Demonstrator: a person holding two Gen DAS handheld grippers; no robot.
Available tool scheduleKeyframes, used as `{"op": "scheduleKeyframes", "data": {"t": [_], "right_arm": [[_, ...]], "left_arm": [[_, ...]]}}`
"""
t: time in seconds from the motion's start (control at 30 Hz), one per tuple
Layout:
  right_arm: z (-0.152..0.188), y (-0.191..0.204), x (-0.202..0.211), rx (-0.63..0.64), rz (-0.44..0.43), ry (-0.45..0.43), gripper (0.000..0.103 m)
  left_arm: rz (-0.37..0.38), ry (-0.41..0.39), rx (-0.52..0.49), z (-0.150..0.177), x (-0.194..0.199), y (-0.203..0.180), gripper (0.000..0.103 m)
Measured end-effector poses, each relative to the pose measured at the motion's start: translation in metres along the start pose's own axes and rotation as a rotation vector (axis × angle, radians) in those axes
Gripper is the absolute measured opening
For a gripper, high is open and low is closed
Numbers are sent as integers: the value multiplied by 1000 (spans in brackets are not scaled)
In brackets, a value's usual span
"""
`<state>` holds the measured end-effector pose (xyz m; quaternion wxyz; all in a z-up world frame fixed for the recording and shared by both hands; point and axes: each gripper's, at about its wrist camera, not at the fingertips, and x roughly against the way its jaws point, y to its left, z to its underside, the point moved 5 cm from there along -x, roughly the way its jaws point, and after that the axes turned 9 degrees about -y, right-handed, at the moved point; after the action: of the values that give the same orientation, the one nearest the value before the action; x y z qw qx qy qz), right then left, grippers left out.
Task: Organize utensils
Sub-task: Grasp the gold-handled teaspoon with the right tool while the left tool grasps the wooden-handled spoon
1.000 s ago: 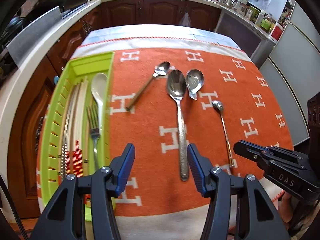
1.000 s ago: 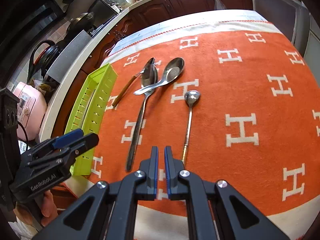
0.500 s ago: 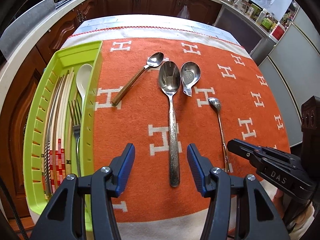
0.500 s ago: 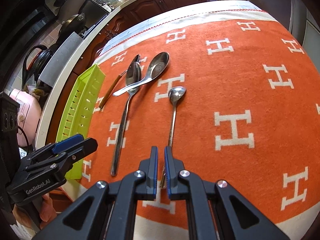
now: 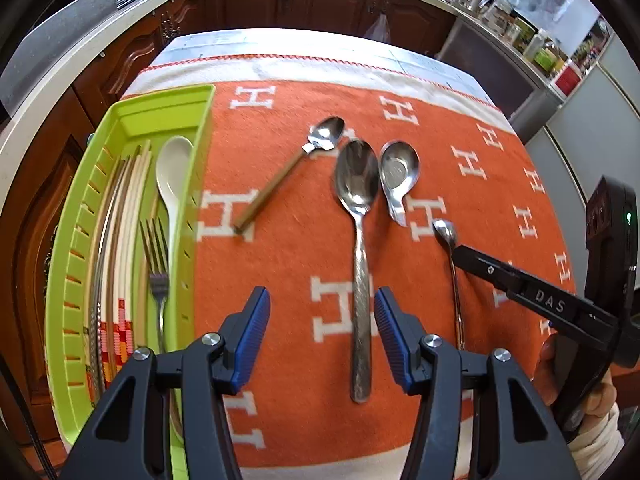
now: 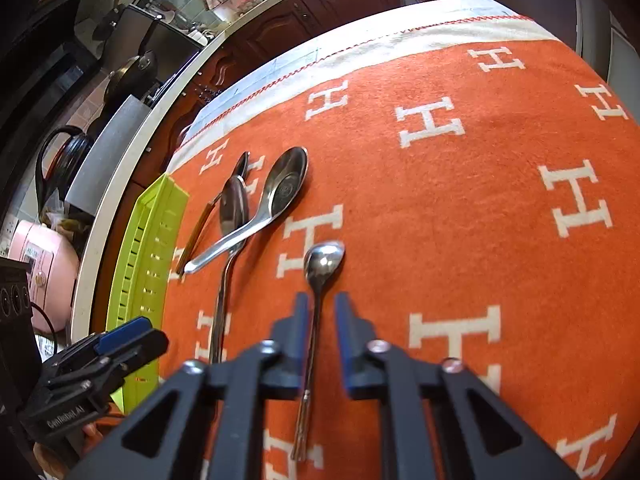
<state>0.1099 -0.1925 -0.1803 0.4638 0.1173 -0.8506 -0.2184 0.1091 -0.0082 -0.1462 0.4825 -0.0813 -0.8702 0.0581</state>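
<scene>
My right hand-held gripper [image 6: 320, 312] has dropped over the small teaspoon [image 6: 320, 276] — jaws opening astride its handle; left hand-held gripper [image 5: 322, 320] stays spread, empty.

an orange blanket [image 5: 304, 248] patterned with white h letters covers the table. beyond the blanket's far edge stand dark wooden cabinets [image 5: 296, 0] under a pale countertop. left of the blanket, a pink appliance [image 6: 40, 276] sits by a grey panel [image 6: 108, 156].

spoons [image 5: 357, 184]: shiny metal | tray [image 5: 120, 128]: glossy green plastic | blanket [image 5: 304, 256]: matt fuzzy orange cloth
</scene>
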Motion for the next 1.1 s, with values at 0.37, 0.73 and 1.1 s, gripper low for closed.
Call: {"op": "scheduleKeyframes", "data": {"t": [0.37, 0.73, 1.1], "right_arm": [[-10, 12, -13, 63, -1, -49, 22], [1, 29, -10, 232, 68, -79, 5], [8, 23, 5, 222, 50, -79, 1]], "left_arm": [[64, -29, 12, -50, -14, 11, 52], [76, 64, -114, -90, -46, -4, 52], [47, 163, -211, -93, -89, -1, 26]]}}
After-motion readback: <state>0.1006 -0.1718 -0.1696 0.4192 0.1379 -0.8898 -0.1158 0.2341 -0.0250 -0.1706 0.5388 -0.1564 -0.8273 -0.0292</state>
